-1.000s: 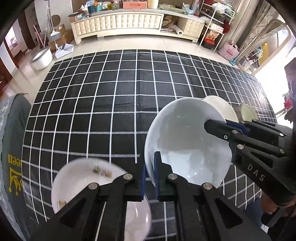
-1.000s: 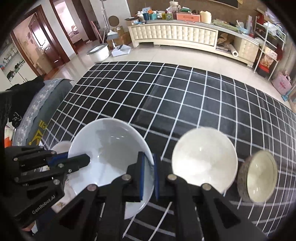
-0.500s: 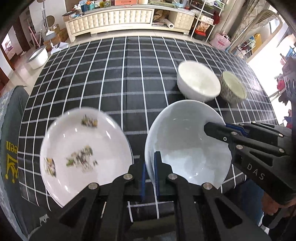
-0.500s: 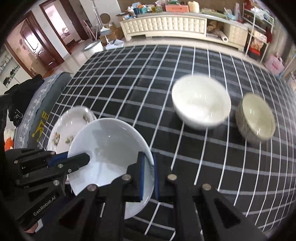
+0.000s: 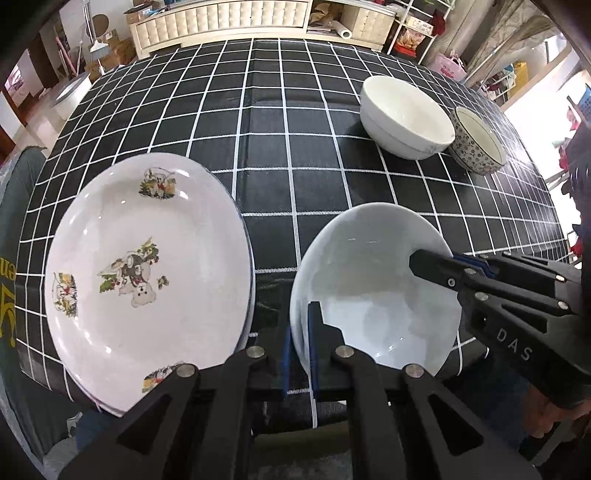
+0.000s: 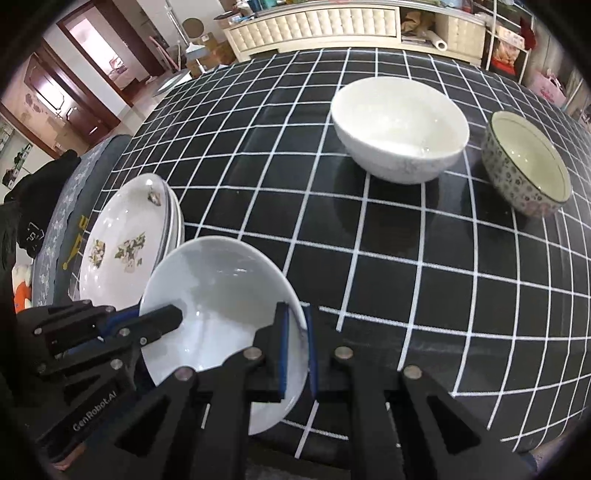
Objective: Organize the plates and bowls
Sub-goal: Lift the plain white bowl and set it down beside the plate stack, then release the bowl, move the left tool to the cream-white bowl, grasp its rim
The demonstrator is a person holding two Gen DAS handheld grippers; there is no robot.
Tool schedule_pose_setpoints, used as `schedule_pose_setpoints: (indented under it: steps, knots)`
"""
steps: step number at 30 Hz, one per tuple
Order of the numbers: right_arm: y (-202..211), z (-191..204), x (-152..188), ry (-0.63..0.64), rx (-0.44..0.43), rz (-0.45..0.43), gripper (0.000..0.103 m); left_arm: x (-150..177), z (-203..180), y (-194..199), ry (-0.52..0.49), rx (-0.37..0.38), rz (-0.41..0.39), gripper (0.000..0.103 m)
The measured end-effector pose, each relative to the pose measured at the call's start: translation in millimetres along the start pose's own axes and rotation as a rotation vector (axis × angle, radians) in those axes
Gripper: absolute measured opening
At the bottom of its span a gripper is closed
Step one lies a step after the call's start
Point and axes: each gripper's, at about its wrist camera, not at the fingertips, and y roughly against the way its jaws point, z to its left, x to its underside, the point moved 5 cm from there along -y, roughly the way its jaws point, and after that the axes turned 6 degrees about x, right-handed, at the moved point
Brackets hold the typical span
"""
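A living room with a long cream sideboard (image 5: 221,22) runs across the top of both views, and below it a black tablecloth (image 5: 277,122) gridded in white fills most of each frame. At the left of the left-wrist view lies a stack of flowered plates (image 5: 147,273), the biggest dish. Lower centre, you hold a plain white plate (image 5: 373,306) tilted above the cloth's near edge. At upper right stand a white bowl (image 5: 406,118) and, just beside it, a smaller patterned bowl (image 5: 478,146).

Your risk, as I judge it, is the carried plate: each grip has only a thin bite of rim, so uneven hand motion could twist it loose, or its edge could clip the stack as you lower it.

Your left gripper (image 5: 300,347) is clamped on the near rim; your right gripper (image 6: 295,347) is clamped on the opposite rim, jaws nearly together.
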Motion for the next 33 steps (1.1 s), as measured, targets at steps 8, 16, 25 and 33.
schedule_pose_setpoints:
  steps: [8,16,25,33]
  knots:
    - [-5,-2,-1,0.012,0.029,0.002,0.012,-8,3,-6,0.01,0.019,-0.007,0.007]
    - [13,-7,-8,0.02,0.037,-0.068,0.013,-17,3,13,-0.012,0.021,-0.084,0.033]
    - [55,-18,-19,0.007,0.046,-0.191,0.05,-35,-18,50,-0.124,-0.062,-0.168,0.04]
    - [84,-38,-35,-0.021,0.09,-0.258,0.052,-64,-45,75,-0.176,-0.024,-0.243,0.04]
